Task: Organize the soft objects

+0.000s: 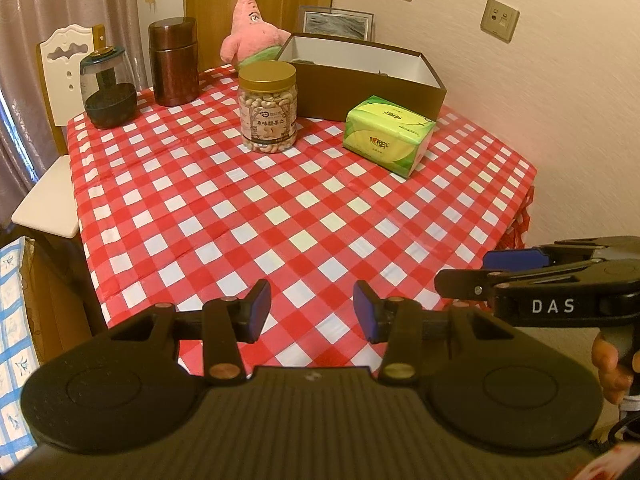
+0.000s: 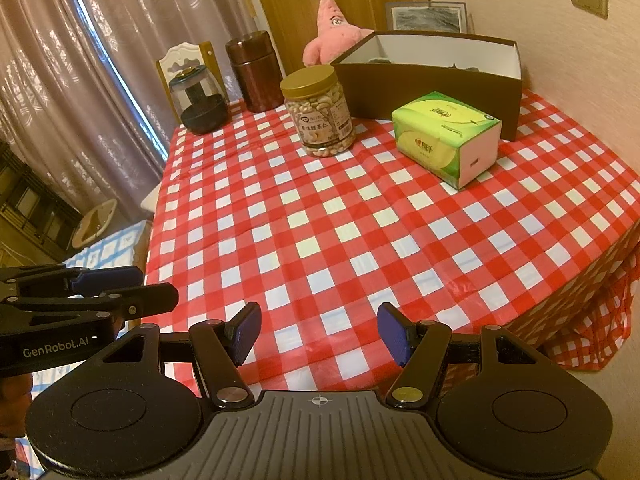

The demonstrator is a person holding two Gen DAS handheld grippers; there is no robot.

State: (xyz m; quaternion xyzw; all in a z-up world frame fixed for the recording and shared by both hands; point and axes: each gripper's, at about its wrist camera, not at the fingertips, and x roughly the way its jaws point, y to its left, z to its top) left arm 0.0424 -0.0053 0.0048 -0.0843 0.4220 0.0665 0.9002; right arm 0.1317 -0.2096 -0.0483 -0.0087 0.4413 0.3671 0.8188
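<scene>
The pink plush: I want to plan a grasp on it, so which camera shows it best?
The left wrist view: the pink plush shows head, arm and green-clad belly beside the brown box. In the right wrist view the box wall hides its lower body.

The tablecloth (image 1: 280, 208) looks like thin shiny plastic with soft creases. The pink toy (image 1: 250, 28) is fuzzy plush cloth. The box (image 1: 360, 88) is matt brown cardboard, smooth white inside. The tissue pack (image 1: 388, 134) has a shiny plastic wrap. The nut jar (image 1: 268, 110) is clear plastic with a paper label and a smooth gold lid. The brown tin (image 1: 174, 62) looks like shiny metal. The chair (image 1: 68, 68) is glossy white on wood. The curtain (image 2: 80, 60) is thin cloth. The left gripper (image 1: 312, 312) is matt black plastic with ribbed blue pads (image 1: 366, 310).
</scene>
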